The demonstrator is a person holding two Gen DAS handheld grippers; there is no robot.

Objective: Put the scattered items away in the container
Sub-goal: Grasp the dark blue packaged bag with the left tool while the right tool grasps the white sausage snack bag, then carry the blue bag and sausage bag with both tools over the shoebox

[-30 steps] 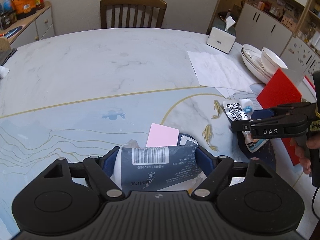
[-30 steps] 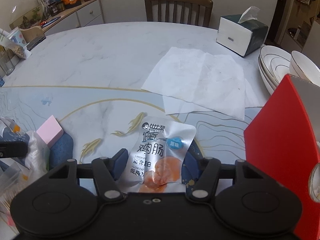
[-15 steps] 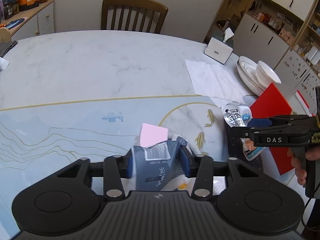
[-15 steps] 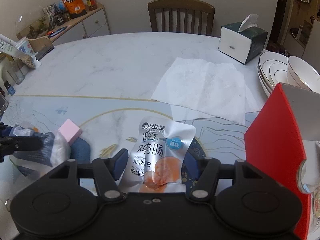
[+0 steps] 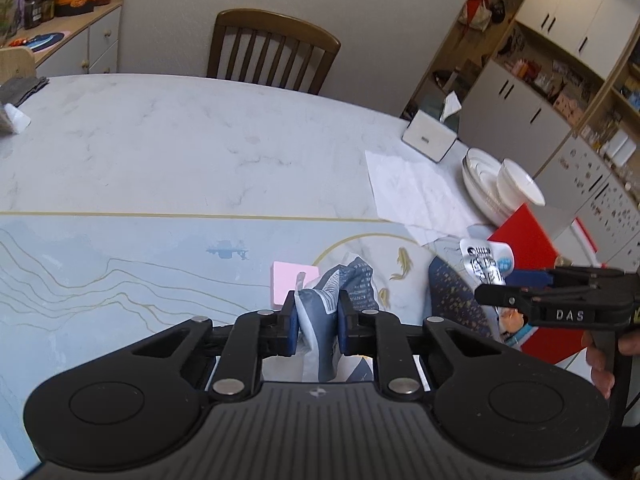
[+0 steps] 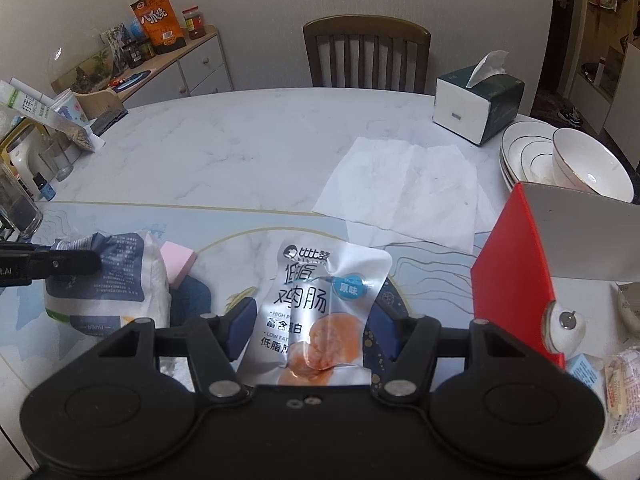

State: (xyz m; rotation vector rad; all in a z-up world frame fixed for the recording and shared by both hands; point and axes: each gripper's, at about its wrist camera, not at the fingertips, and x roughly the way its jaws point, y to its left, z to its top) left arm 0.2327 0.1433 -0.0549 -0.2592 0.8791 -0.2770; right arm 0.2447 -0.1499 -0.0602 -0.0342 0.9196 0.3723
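My left gripper (image 5: pixel 318 314) is shut on a blue-grey and white packet (image 5: pixel 352 280), which is crumpled between the blue pads and held off the table. From the right wrist view the same packet (image 6: pixel 116 276) hangs at the left under the left gripper (image 6: pixel 92 262). My right gripper (image 6: pixel 312 328) is shut on a silver sausage packet (image 6: pixel 320 292), held above the table. In the left wrist view the right gripper (image 5: pixel 496 284) holds that silver packet (image 5: pixel 486 262) at the right. A pink block (image 5: pixel 294 284) lies on the table just beyond the blue packet. The red container (image 6: pixel 516 272) stands at the right.
Paper towels (image 6: pixel 404 184) lie spread on the marble table (image 5: pixel 160 152). A tissue box (image 6: pixel 476 104) and stacked white bowls (image 6: pixel 580 164) stand behind the red container. Wrapped snacks (image 6: pixel 624 384) lie at the lower right. A chair (image 5: pixel 272 48) stands at the far edge, jars and glasses far left.
The left jaws closed from wide around the blue-grey packet to a tight pinch that crumples it, and lifted it. The right gripper rose with the silver packet still in it.
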